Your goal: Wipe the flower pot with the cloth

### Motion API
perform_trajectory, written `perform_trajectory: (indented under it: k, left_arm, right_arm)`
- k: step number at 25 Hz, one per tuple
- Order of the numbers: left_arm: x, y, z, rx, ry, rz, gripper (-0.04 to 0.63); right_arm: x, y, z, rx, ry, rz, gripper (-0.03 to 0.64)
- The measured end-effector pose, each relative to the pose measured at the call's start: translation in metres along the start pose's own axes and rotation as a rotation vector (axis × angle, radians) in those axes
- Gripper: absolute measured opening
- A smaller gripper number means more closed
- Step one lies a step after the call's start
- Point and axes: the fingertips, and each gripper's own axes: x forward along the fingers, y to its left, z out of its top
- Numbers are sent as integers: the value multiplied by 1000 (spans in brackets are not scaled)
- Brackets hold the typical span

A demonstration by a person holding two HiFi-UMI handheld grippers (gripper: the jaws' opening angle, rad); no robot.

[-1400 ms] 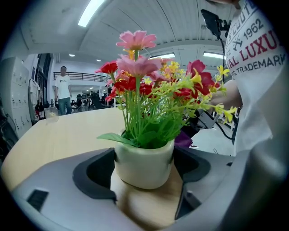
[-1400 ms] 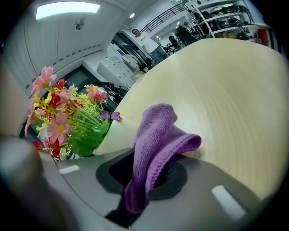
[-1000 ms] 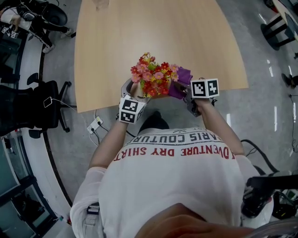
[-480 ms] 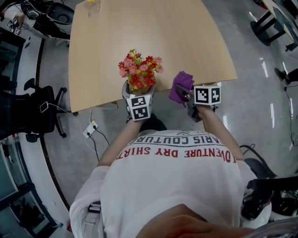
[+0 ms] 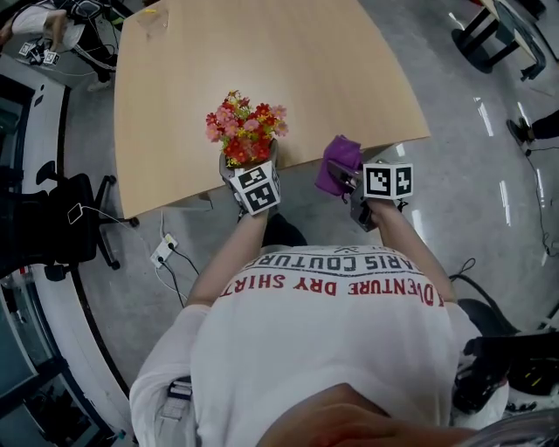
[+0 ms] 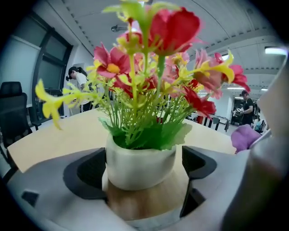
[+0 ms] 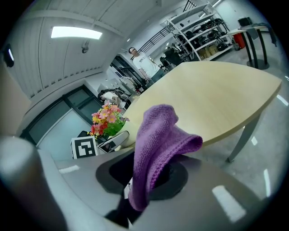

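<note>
A small white flower pot (image 6: 140,167) with red, pink and yellow artificial flowers (image 5: 244,131) stands on the pale wooden table (image 5: 262,61) close to its near edge. My left gripper (image 5: 251,168) is around the pot: the jaws stand wide on either side with the dark pads (image 6: 86,173) off its wall. A purple knitted cloth (image 5: 339,161) sticks up from my right gripper (image 5: 345,179), which is shut on it, right of the pot and apart from it. The right gripper view shows the cloth (image 7: 158,144) in front, and the flowers (image 7: 106,118) far to the left.
A black office chair (image 5: 52,218) and a power strip (image 5: 163,251) with cables are on the floor at the left. Another person (image 5: 35,22) is at the far top left. Metal shelving (image 7: 198,27) stands beyond the table.
The pot and left gripper have shifted left, away from the cloth that was against the flowers. The left gripper has rolled and its jaws have let go of the pot. The right gripper drew right.
</note>
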Motion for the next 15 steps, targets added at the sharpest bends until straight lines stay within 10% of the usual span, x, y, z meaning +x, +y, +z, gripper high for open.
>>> perform_trajectory:
  k: [15]
  left_arm:
    - [-8, -1, 1, 108, -7, -174, 491]
  right_arm:
    - [13, 14, 6, -20, 18, 50, 48]
